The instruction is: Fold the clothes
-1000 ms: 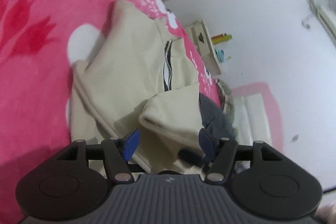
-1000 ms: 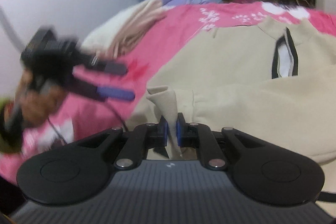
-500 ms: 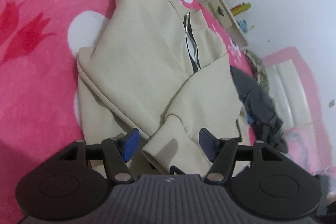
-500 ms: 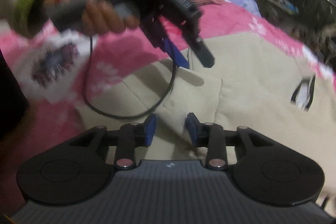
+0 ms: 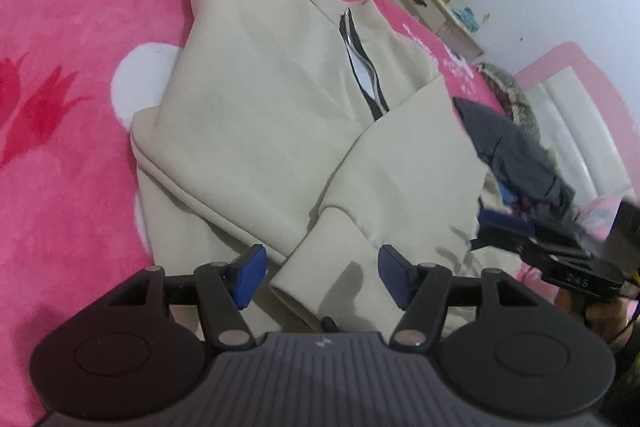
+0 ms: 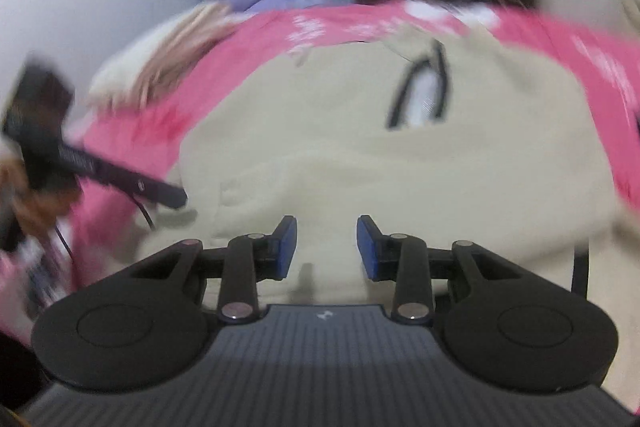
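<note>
1. The left gripper (image 5: 320, 277) stands wide, its blue pads parted with nothing pinched between them. The ribbed cuff (image 5: 324, 259) of the folded-in sleeve (image 5: 404, 171) lies in the gap between the pads, but neither pad presses it.

2. The right gripper (image 6: 326, 247) is also parted and holds nothing; only cream cloth shows under its gap. This view is blurred, so fine detail of the cloth there cannot be read.

3. The task's thing, a cream sweatshirt (image 5: 260, 99) with a short dark zip (image 5: 362, 67) at the neck, lies flat on the pink blanket (image 5: 72, 39). Its collar is at the far end and its hem toward both grippers.

4. The relation that counts: the sleeve's long axis runs from the shoulder, up and to the right in the left wrist view, down and leftward to the cuff, ending right at the left gripper. Both sleeves look already laid across the body.

5. In the left wrist view the right gripper (image 5: 532, 243) hovers at the garment's right edge, beside a dark grey garment (image 5: 516, 155) heaped just past it. In the right wrist view the left gripper (image 6: 120, 179) reaches over the cream cloth's left edge.

6. My judgement: the sleeve stage seems done, and the next fold likely carries the hem toward the collar. The left gripper is nearer the hem by the cuff, the right nearer the opposite corner.
</note>
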A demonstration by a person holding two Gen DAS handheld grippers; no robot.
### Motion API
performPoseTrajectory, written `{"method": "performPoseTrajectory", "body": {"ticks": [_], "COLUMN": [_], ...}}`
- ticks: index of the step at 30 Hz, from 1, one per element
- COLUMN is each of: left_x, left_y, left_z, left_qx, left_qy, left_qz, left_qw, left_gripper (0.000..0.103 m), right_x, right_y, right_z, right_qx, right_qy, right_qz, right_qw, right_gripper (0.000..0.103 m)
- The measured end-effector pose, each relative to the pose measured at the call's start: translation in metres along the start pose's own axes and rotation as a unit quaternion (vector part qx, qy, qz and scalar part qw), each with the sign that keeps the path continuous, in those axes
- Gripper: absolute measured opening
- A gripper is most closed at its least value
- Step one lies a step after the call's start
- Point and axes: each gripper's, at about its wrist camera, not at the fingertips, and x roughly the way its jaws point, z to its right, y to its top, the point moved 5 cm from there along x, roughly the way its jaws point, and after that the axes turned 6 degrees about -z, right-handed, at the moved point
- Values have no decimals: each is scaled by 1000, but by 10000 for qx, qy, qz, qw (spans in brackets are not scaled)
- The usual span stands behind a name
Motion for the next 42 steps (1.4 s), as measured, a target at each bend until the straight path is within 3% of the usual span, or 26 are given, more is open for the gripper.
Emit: {"method": "performPoseTrajectory", "body": {"ticks": [2,5,9,12,16,19,21,23,25,27,32,35,37,40,42], "left_x": [0,0,0,0,2,3,3,4,4,5,10,11,11,10,10], "left_y": [-1,-2,-4,-5,-4,-3,-2,-1,0,0,2,2,1,1,1], "left_z": [0,0,-3,-7,-9,-11,-12,-12,-12,-11,-8,-5,-5,-6,-7], "left_qx": [24,68,65,47,86,116,127,141,155,186,265,291,321,317,302], "left_qy": [80,211,321,326,303,284,266,255,251,264,394,483,523,524,493], "left_qz": [-4,-7,-38,-63,-69,-63,-57,-47,-47,-58,-89,-96,-92,-90,-90], "left_qw": [10000,9998,9995,9994,9995,9995,9996,9996,9996,9995,9988,9984,9981,9981,9983], "left_gripper": [62,62,62,62,62,62,62,62,62,62,62,62,62,63,63], "right_x": [14,32,54,50,10,-38,-73,-108,-133,-134,-60,3,35,68,80], "right_y": [5,12,9,8,22,29,30,27,21,17,34,46,51,53,50], "right_z": [-16,-26,-23,-19,10,59,97,135,166,169,97,38,8,-18,-20], "right_qx": [-675,-1147,-1389,-1291,-452,308,688,1106,1759,2004,1407,741,267,-305,-335], "right_qy": [51,128,37,6,-261,-951,-1683,-2413,-2604,-2436,-739,194,504,414,381], "right_qz": [-36,-150,-434,-329,220,669,938,1157,1233,1294,892,353,23,-320,-542], "right_qw": [9977,9932,9894,9911,9984,9927,9788,9572,9413,9401,9833,9964,9984,9982,9972], "right_gripper": [31,29,3,0,0,0,0,0,0,3,5,9,13,17,19]}}
